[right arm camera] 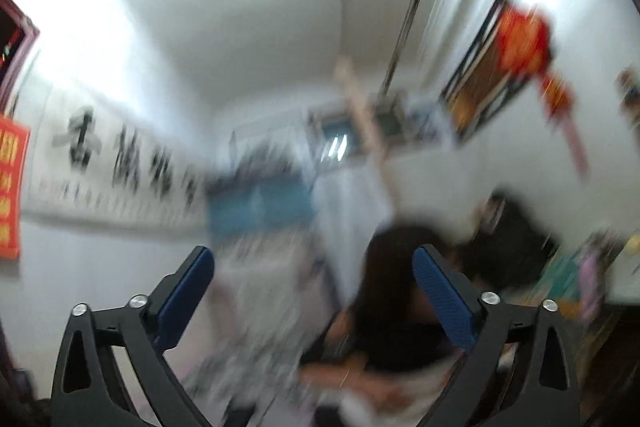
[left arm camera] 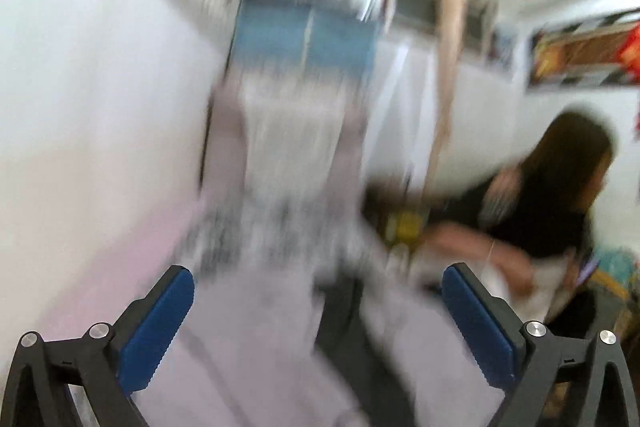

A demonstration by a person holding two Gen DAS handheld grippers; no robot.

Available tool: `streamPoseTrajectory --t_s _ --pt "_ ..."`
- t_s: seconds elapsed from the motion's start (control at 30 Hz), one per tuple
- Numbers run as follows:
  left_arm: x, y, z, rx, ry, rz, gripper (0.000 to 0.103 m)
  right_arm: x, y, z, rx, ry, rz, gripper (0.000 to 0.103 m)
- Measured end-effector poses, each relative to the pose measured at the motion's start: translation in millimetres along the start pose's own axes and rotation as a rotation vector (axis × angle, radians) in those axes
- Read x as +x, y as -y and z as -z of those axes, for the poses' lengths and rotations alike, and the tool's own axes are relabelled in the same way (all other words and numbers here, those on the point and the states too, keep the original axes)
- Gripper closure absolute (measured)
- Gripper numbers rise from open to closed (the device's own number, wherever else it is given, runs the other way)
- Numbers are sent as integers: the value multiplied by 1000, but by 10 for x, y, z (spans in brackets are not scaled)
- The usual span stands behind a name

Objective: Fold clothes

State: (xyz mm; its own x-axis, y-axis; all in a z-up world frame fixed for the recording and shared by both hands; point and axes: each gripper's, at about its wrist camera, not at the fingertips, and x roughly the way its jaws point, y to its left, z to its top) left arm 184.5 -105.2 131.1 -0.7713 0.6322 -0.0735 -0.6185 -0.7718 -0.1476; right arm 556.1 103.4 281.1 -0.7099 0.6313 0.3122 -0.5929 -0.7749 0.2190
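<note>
white walls fill both of my feeds, and everything past the fingers is smeared with motion blur. on the left wrist view, my left gripper [left arm camera: 318, 311] has its 2 blue pads [left arm camera: 158, 331] spread wide, with nothing between them. beyond that gap a pale lilac and white cloth [left arm camera: 296, 163] with dark speckled patches hangs or stretches up the middle of the frame; i cannot tell what kind of garment it is, nor what holds it. behind it sits a blue panel [left arm camera: 304, 35], and a pale wooden pole [left arm camera: 450, 39] rises to the right of that. low on the right a person in a black top [left arm camera: 548, 211] with long dark hair leans over something white. a framed picture [left arm camera: 580, 55] hangs on the wall above that person. on the right wrist view, my right gripper [right arm camera: 314, 289] is also wide apart and grips nothing. the same pale cloth [right arm camera: 272, 299] shows between its fingers, lower centre, apart from both pads as far as i can tell. black brush calligraphy [right arm camera: 124, 163] runs along the left wall beside a red poster [right arm camera: 10, 187]. a red ornament [right arm camera: 524, 39] hangs at the upper right, over a framed picture [right arm camera: 480, 87].
</note>
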Motion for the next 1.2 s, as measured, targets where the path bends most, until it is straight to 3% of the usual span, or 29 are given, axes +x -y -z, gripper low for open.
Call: streamPoseTrajectory --t_s 0.13,0.23,0.37,0.5,0.57,0.77,0.87,0.9,1.07,1.2 --pt "-685 -80 -311 -49 289 69 1 -689 -8 -694 -52 179 162 0" --pt "-1118 -401 -352 -205 510 41 1 -1099 100 -1005 -34 300 302 0" --pt "-1150 -859 -222 -384 487 -111 1 -926 299 -818 -13 224 350 0" --pt "-276 -1165 431 -408 43 -238 1 -747 497 -626 7 146 396 0" --pt "77 -1185 788 -455 -103 -233 1 -658 596 -530 17 106 419 0" --pt "1135 -1244 1859 -589 -543 -211 6 -59 420 324 100 -125 207 0" --pt "1664 -1274 2395 -650 -765 -197 8 115 344 669 131 -200 148 0" --pt "1812 -1272 2519 -660 -818 -191 8 169 321 777 135 -224 134 0" --pt "2156 -1126 2439 -581 -820 -168 7 418 183 1220 109 -293 92 0" --pt "2279 -1174 2582 -596 -875 -203 7 647 100 1514 124 -360 68 0"
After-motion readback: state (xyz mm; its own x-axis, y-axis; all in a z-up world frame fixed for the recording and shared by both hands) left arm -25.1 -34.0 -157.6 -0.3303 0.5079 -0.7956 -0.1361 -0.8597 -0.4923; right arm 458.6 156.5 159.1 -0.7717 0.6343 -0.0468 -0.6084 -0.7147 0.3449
